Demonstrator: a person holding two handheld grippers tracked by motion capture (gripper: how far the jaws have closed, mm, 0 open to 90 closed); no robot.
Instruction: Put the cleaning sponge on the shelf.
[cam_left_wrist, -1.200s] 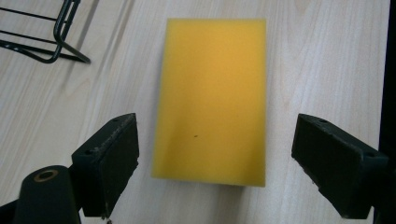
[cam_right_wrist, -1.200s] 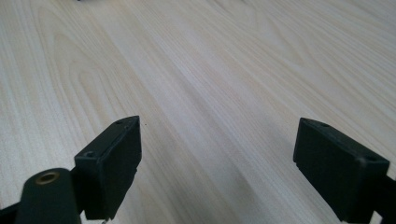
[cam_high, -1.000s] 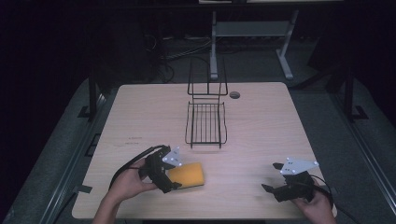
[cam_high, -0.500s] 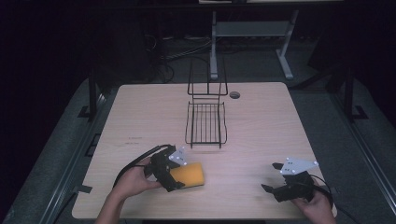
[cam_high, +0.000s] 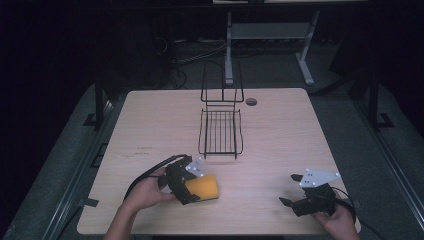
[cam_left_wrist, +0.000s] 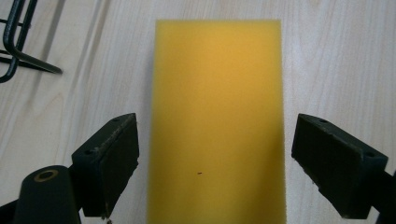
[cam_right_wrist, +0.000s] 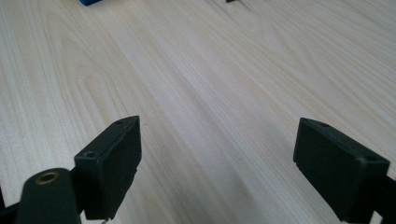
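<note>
A yellow sponge (cam_high: 204, 187) lies flat on the wooden table near its front left. My left gripper (cam_high: 186, 186) is over the sponge's left end. In the left gripper view the sponge (cam_left_wrist: 217, 121) lies between the two black jaws, which stand wide apart on either side of it, the left one close to its edge and the right one a small gap away. My left gripper (cam_left_wrist: 215, 163) is open. At the front right my right gripper (cam_high: 295, 192) rests low over bare wood, and the right gripper (cam_right_wrist: 217, 168) is open with nothing between its jaws.
A black wire rack (cam_high: 220, 131) with an upright back stands at the table's middle, behind the sponge; its corner (cam_left_wrist: 18, 46) lies close by. A small dark disc (cam_high: 251, 101) sits near the far edge. A blue object (cam_right_wrist: 91, 2) lies far ahead of the right gripper.
My left gripper has slid a little to the right along the sponge, so its jaws now straddle it. The right gripper has not moved.
</note>
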